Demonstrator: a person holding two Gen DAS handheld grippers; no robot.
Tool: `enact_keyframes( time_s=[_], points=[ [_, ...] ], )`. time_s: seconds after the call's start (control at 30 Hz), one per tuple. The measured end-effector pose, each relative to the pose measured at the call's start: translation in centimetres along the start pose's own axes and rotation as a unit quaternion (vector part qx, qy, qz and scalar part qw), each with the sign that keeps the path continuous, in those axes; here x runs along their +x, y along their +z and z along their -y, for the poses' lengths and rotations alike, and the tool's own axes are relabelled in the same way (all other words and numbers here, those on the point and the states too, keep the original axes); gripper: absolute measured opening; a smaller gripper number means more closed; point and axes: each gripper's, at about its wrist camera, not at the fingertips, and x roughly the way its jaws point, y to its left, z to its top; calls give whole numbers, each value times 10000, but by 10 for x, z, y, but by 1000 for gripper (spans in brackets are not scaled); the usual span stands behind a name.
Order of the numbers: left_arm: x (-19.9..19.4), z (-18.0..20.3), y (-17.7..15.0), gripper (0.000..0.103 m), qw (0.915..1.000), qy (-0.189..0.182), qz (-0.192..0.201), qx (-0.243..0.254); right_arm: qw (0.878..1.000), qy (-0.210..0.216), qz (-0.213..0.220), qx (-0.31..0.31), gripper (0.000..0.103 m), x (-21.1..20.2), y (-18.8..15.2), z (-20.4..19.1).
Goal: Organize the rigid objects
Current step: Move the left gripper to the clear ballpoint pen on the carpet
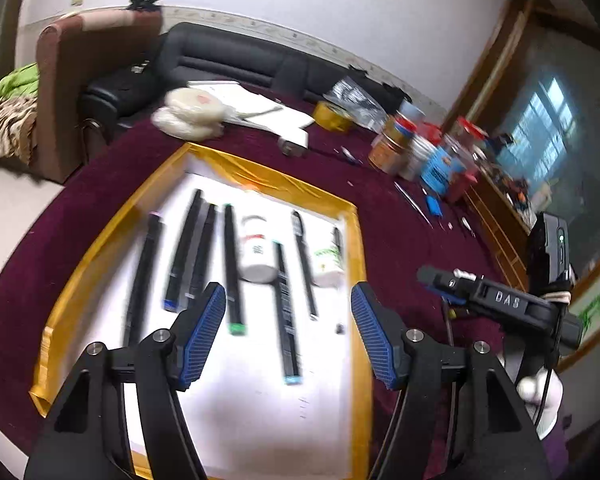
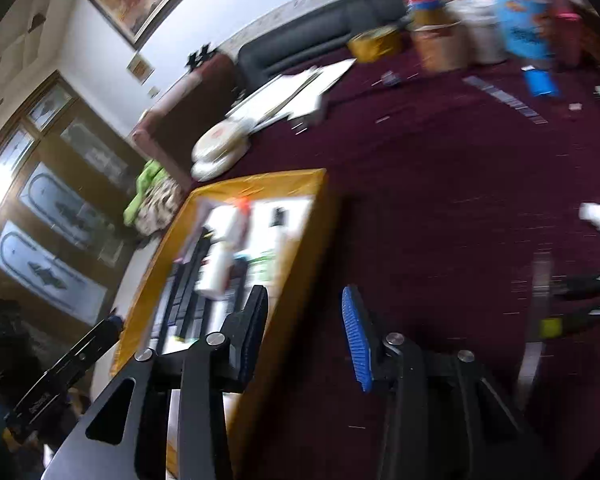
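A white sheet framed with yellow tape lies on the maroon table. Several black pens lie side by side on it, among them one with a green cap and one with a light blue end. A white pill bottle and a small white and green bottle lie among them. My left gripper is open and empty above the pens. My right gripper is open and empty over the sheet's right tape edge. The right gripper also shows in the left wrist view, beside the sheet.
Jars and tins crowd the table's far right, with a yellow tape roll, papers and a white bundle at the back. Black pens and a metal strip lie on the cloth at right. A sofa stands behind.
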Motion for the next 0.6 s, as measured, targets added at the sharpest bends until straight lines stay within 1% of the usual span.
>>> enact_keyframes(
  time_s=[0.13, 0.23, 0.4, 0.53, 0.6],
  points=[
    [14, 37, -11, 66, 9990, -105, -294, 314, 9985, -367, 351, 192, 36, -26, -1, 41],
    [20, 65, -20, 66, 9969, -143, -423, 650, 9963, -482, 514, 500, 36, -44, -3, 75],
    [34, 113, -34, 66, 9898, -101, -610, 1281, 9908, -633, 750, 928, 36, -73, -11, 127],
    [51, 140, -48, 66, 9831, -101, -897, 1593, 9854, -713, 910, 1253, 36, -95, -18, 164],
    [59, 148, -53, 66, 9811, -119, -1023, 1640, 9821, -781, 1020, 1376, 36, -106, -22, 181]
  ],
)
